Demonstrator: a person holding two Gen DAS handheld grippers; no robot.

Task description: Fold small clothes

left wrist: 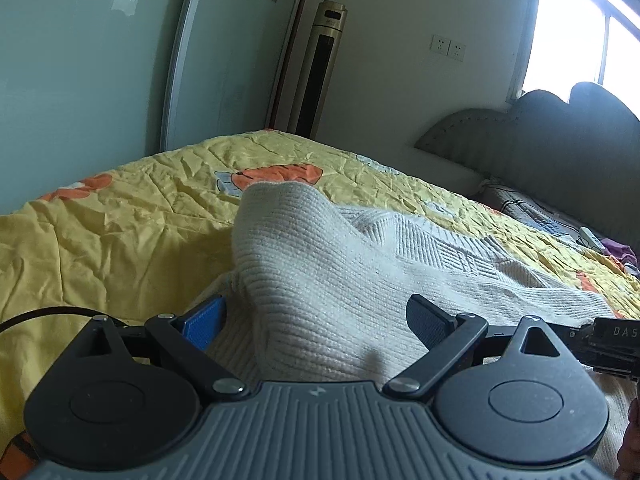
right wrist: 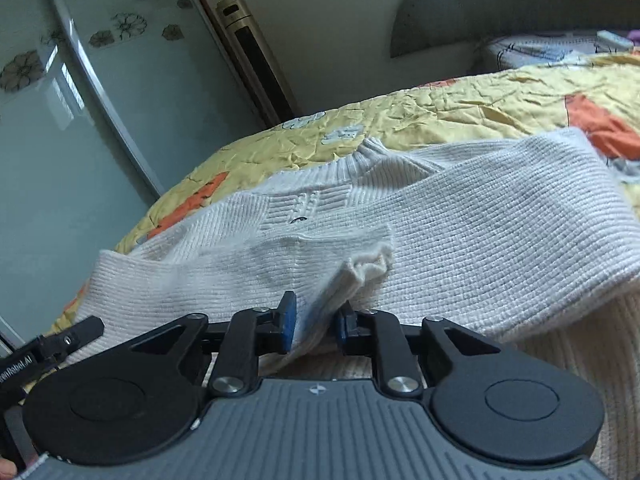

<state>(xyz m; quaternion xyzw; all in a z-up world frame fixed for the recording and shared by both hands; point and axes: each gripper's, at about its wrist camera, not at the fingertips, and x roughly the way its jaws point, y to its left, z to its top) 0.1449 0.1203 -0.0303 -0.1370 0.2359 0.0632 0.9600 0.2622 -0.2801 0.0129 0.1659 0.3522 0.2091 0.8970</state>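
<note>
Lying on the yellow quilt (left wrist: 120, 216), the cream knitted sweater (left wrist: 320, 264) spread ahead of both claws. The left gripper (left wrist: 316, 320) stood with its jaws wide apart, a raised fold of the sweater bulging between them, the pads not pressing on it. The right gripper (right wrist: 314, 324) had its jaws drawn close, a bunched edge of the sweater (right wrist: 460, 232) lying in the narrow gap between the blue pads; whether they pinched it could not be told. Beyond the claws stood a gold tower fan (left wrist: 320, 68).
</note>
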